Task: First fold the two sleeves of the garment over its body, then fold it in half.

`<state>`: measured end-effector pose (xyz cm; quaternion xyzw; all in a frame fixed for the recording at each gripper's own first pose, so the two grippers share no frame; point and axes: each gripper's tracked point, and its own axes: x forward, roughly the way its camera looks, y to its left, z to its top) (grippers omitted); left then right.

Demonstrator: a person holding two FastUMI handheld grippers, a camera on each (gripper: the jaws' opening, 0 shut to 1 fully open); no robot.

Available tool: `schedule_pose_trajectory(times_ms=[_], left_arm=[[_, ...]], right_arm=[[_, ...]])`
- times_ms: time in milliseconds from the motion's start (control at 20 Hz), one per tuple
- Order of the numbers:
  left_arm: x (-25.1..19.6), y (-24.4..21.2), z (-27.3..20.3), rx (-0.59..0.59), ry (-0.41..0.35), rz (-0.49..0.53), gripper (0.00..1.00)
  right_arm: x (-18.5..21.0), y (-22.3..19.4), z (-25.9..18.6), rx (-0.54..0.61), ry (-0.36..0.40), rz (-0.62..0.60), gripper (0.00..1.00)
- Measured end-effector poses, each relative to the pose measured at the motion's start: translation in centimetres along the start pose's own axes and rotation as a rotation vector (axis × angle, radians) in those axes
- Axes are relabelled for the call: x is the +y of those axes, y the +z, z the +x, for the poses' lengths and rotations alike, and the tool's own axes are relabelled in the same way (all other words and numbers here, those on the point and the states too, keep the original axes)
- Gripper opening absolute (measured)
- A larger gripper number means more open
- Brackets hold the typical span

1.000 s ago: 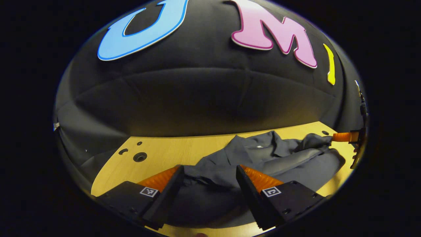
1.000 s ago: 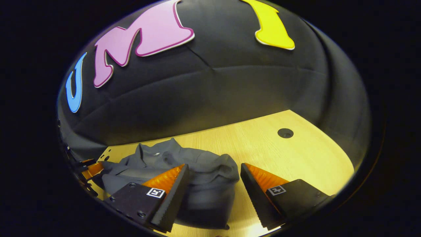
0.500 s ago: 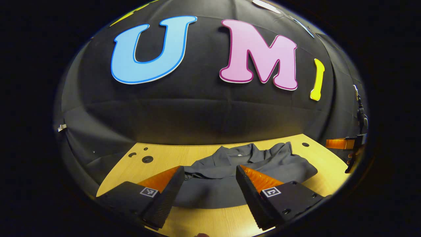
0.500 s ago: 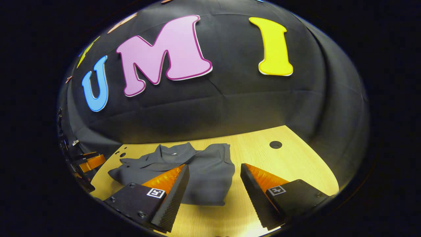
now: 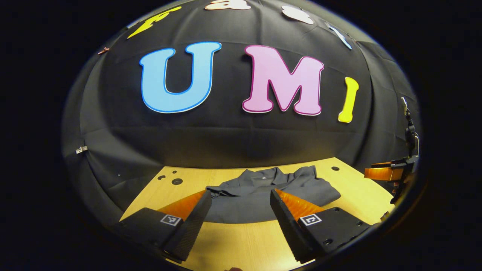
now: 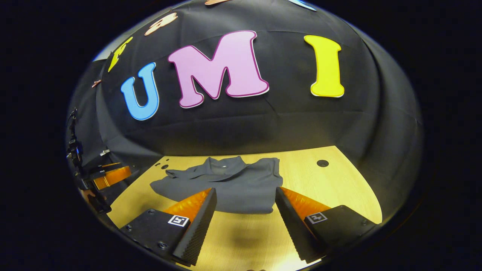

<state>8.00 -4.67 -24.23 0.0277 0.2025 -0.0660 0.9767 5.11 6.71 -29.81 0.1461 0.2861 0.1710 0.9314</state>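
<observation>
A dark grey collared garment (image 5: 263,192) lies folded in a compact bundle on the wooden table (image 5: 241,241), collar toward the booth wall. In the right gripper view the same garment (image 6: 229,184) sits ahead of the fingers. My left gripper (image 5: 240,203) is open, held back from and above the garment's near edge, with nothing between its fingers. My right gripper (image 6: 244,201) is open too, apart from the cloth. The right gripper (image 5: 384,172) also appears at the far right of the left gripper view, and the left gripper (image 6: 109,176) at the far left of the right gripper view.
Small round holes (image 5: 176,181) mark the table's back left corner, and one hole (image 6: 322,163) sits at the back right. The black cloth wall rises right behind the table. Bare wood (image 6: 241,237) stretches between the garment and the near edge.
Both grippers have pulled back and up from the garment. One second ago the right gripper's fingertip touched the cloth at its side; now the garment lies alone, flatter and farther off.
</observation>
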Motion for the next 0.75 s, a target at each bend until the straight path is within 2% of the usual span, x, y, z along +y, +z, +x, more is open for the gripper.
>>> schedule_pose_trajectory(times_ms=[500,750], left_arm=[[-2.0,-1.9,-5.7,0.021,-0.019,-0.019,0.98],[-2.0,-4.0,-7.7,0.047,0.013,0.016,0.99]], right_arm=[[2.4,-0.8,-5.3,-0.016,0.062,0.005,0.97],[2.5,-2.7,-6.1,0.007,0.079,0.022,0.97]])
